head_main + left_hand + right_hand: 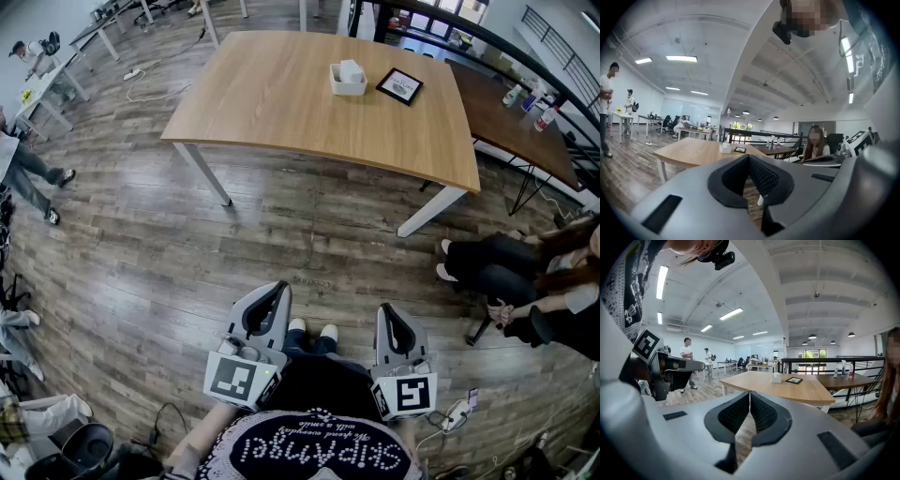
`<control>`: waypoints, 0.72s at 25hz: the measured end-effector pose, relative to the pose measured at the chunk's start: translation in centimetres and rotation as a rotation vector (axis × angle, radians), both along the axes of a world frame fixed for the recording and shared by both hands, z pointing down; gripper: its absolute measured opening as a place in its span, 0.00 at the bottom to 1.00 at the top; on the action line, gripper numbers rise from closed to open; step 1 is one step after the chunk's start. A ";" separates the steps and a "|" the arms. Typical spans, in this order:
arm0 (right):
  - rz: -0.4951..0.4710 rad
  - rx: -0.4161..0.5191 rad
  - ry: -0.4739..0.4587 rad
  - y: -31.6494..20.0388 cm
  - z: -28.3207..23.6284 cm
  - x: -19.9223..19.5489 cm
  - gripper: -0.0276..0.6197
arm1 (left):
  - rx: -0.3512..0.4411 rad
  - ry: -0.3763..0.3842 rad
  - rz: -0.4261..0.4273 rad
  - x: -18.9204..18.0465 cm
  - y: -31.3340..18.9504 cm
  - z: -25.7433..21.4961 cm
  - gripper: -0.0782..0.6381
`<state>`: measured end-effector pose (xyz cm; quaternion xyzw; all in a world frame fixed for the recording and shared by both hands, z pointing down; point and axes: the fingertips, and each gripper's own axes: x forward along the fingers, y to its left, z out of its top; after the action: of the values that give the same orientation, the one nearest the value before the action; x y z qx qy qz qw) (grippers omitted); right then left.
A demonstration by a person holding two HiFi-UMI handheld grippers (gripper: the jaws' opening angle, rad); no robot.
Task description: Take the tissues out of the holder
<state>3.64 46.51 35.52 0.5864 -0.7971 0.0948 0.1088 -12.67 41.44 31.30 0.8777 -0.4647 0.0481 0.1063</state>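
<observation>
My right gripper [390, 311] is pressed together with nothing between its jaws. My left gripper [277, 287] is the same, its tips meeting on air. I hold both low in front of my body, pointing ahead over the wooden floor [187, 262].

As I judge it, the task has not begun. The tissues [351, 67] stand as a wad out of the top of the white holder [348, 87]. I see none pulled out and none lying loose on the table [272, 103]. Everything is left to do: get close, reach in, pinch the tissues and draw them out.

The holder sits on the far half of the table, well apart from both grippers, with open floor and the table's near edge between us. In the head view it lies toward 1 o'clock from my left gripper and almost at 12 o'clock from my right. Just beside it, at its 3 o'clock, lies a black picture frame [399, 86]. Looking along my right jaws, the holder shows small at 2 o'clock of the closed tips. Along my left jaws it shows at 10 o'clock.
</observation>
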 end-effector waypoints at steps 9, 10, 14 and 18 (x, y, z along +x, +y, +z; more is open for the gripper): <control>-0.005 0.002 -0.018 -0.3 0.0 2.1 0.07 | 0.017 -0.009 -0.034 0.8 -0.5 -0.3 0.12; -0.009 0.004 -0.019 -0.4 -0.1 2.4 0.07 | 0.017 -0.004 -0.044 0.7 -0.7 -0.5 0.12; -0.035 0.014 -0.042 -0.9 -0.3 3.6 0.07 | 0.015 0.008 -0.097 0.4 -2.0 -0.8 0.12; -0.010 0.013 -0.062 -0.8 0.4 5.6 0.07 | 0.015 0.019 -0.143 0.0 -2.6 -0.3 0.12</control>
<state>9.23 45.71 35.92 0.5800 -0.8035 0.1070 0.0807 -12.65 38.80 31.01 0.8434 -0.5256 0.0285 0.1074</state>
